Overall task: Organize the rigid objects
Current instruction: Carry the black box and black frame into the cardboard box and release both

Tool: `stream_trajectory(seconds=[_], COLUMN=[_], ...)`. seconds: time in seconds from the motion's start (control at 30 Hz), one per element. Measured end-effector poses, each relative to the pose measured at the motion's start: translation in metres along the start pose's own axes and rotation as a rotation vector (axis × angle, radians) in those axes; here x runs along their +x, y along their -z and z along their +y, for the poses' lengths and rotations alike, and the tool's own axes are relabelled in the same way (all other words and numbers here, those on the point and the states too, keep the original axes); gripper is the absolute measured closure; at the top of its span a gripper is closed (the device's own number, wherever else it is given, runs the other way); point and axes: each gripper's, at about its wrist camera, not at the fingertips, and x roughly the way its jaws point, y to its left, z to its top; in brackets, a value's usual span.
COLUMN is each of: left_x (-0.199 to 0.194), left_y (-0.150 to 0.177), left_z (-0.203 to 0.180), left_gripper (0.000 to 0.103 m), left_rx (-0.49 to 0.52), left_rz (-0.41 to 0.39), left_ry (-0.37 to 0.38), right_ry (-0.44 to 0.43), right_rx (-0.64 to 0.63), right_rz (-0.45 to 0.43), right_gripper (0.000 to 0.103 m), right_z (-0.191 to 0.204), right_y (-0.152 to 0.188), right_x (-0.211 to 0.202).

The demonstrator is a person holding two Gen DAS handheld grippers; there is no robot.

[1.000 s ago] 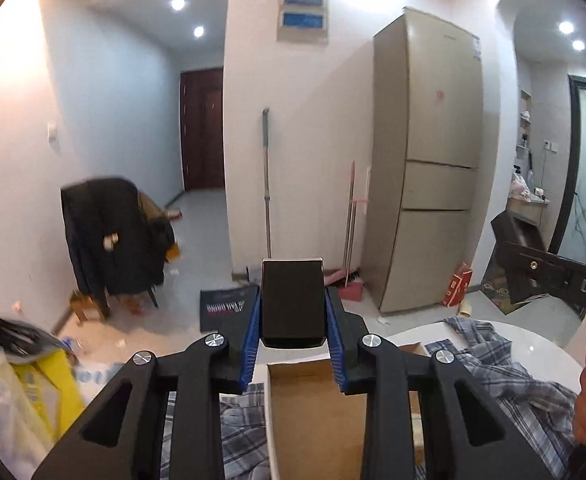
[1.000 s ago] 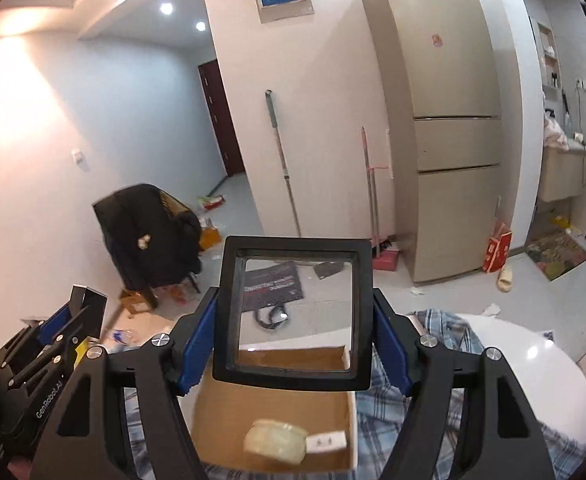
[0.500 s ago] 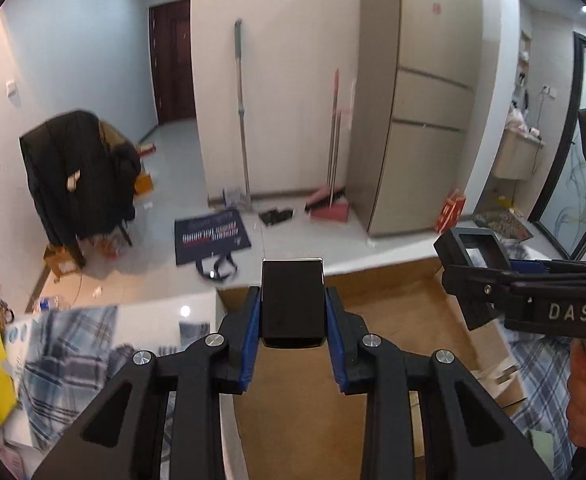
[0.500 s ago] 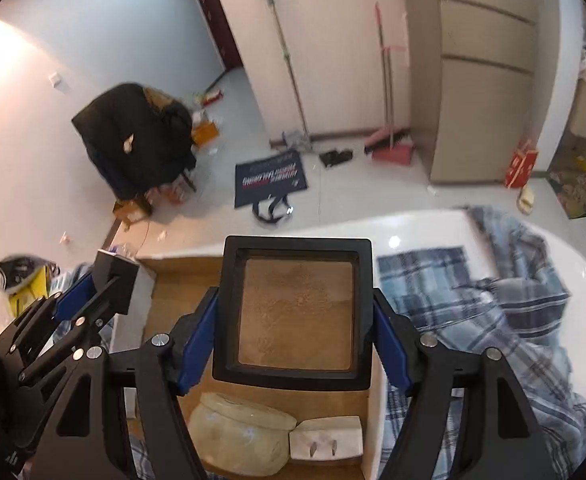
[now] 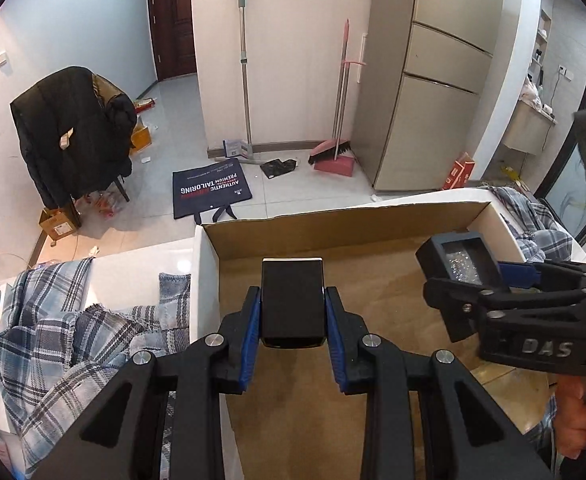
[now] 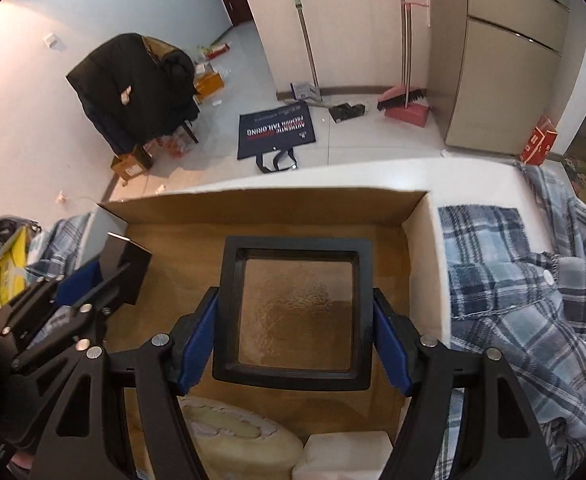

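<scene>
My left gripper [image 5: 293,320] is shut on a small black box [image 5: 293,300] and holds it over the left part of an open cardboard box [image 5: 353,220]. My right gripper [image 6: 293,336] is shut on a square black display case with a clear window [image 6: 295,312] and holds it over the same cardboard box [image 6: 269,204]. The right gripper with its case [image 5: 461,264] shows at the right in the left wrist view. The left gripper with its box [image 6: 127,264] shows at the left in the right wrist view. A cream round tin [image 6: 233,436] and a white adapter [image 6: 345,452] lie in the box's near end.
The cardboard box stands on a white table [image 6: 473,176] with crumpled plaid cloth on the left [image 5: 93,328] and on the right [image 6: 533,280]. A yellow bag [image 6: 9,268] lies at the far left. Beyond the table are a chair with a black coat [image 5: 73,128], a broom and a fridge.
Both grippers have tilted down and moved lower over the cardboard box, each still holding its object. The box floor now fills more of both views.
</scene>
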Motion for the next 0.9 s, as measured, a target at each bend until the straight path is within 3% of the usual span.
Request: stream_trajectory(seconds=[0.1,0.43,0.63,0.83,0.87,0.9], left_x=[-0.001,0.0,0.003,0.01,0.009,0.008], left_y=[0.001,0.0,0.0,0.001,0.0,0.0], left_z=[-0.002,-0.001,-0.002,-0.008,-0.009,-0.01], left_gripper=[0.071,0.071,0.071,0.071,0.07,0.063], left_rx=[0.006,0.009,0.011,0.013,0.013,0.015], left_rz=[0.001,0.01,0.024,0.037,0.037,0.038], left_ry=[0.0,-0.006,-0.004,-0.025,-0.022,-0.022], right_ry=[0.066,0.063,0.053,0.071,0.078,0.083], right_rx=[-0.019,-0.019,-0.012,-0.006,-0.006,-0.007], right_rz=[-0.023,0.0,-0.091,-0.159,-0.164,-0.169], right_gripper=[0.033,0.031,0.023,0.022,0.022,0.022], right_z=[0.001,0.003,0.003,0.0,0.0,0.001], right_y=[0.001,-0.003,-0.008,-0.011,-0.011,-0.011], right_x=[-0.002,-0.004,-0.036,-0.063,-0.066,-0.068])
